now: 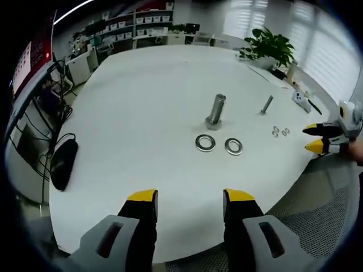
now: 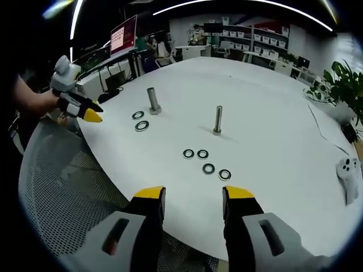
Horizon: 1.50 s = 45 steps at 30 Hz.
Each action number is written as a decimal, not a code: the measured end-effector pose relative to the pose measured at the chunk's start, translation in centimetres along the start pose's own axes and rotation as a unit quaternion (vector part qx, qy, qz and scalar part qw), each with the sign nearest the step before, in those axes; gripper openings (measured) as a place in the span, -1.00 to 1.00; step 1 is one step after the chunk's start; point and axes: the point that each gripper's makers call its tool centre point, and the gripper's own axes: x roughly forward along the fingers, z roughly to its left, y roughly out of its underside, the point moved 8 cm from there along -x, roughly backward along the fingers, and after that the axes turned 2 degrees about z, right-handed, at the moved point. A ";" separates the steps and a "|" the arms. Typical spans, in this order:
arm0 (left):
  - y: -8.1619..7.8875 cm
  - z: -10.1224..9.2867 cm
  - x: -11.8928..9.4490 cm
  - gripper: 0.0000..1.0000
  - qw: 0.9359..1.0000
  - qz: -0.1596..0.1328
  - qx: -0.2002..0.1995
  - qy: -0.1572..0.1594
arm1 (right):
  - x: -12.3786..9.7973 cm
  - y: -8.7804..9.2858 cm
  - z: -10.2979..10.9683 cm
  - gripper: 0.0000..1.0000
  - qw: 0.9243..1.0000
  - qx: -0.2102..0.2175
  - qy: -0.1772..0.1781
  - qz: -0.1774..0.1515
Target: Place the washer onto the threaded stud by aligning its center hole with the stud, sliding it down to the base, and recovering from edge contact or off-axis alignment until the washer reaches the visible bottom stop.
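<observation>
A thick threaded stud (image 1: pixel 215 110) (image 2: pixel 153 100) stands upright on the white round table (image 1: pixel 142 113), with two large washers (image 1: pixel 205 143) (image 1: pixel 233 146) lying flat in front of it. A thin stud (image 1: pixel 266 104) (image 2: pixel 218 120) stands further right, with several small washers (image 2: pixel 202 154) (image 1: pixel 280 132) flat near it. My left gripper (image 1: pixel 190 198) hangs open and holds nothing at the near table edge, well short of the large washers. My right gripper (image 2: pixel 194 195) is open and holds nothing too, just before the small washers; from the left gripper view it (image 1: pixel 313 138) is at the table's right edge.
A black mouse-like object (image 1: pixel 63 163) lies at the table's left edge. A white controller (image 1: pixel 300 100) (image 2: pixel 347 170) and a potted plant (image 1: pixel 269 42) sit at the far right. A grey mesh surface (image 2: pixel 62 187) lies below the table edge. The left gripper (image 2: pixel 85 110) is held by a hand.
</observation>
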 end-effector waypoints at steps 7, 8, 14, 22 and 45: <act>-1.7 0.5 1.6 -0.15 1.000 0.027 -0.009 -0.009 | 0.0 0.0 0.0 -0.14 1.000 0.006 -0.001 -0.004; -2.0 0.5 1.7 -0.15 0.999 0.030 -0.017 -0.014 | 0.0 0.0 0.0 -0.14 1.000 0.006 0.000 -0.004; -3.3 -0.2 3.3 -0.15 0.998 0.041 -0.037 -0.002 | 0.0 0.0 -0.2 -0.15 1.000 0.013 0.002 -0.009; -5.1 -1.1 5.3 -0.18 0.997 0.073 -0.005 0.011 | -0.1 0.0 -0.2 -0.15 1.000 0.012 0.004 -0.008; -7.2 -2.7 9.2 -0.37 0.972 0.179 0.147 0.029 | 0.0 0.1 -0.4 -0.18 1.000 0.010 0.009 -0.004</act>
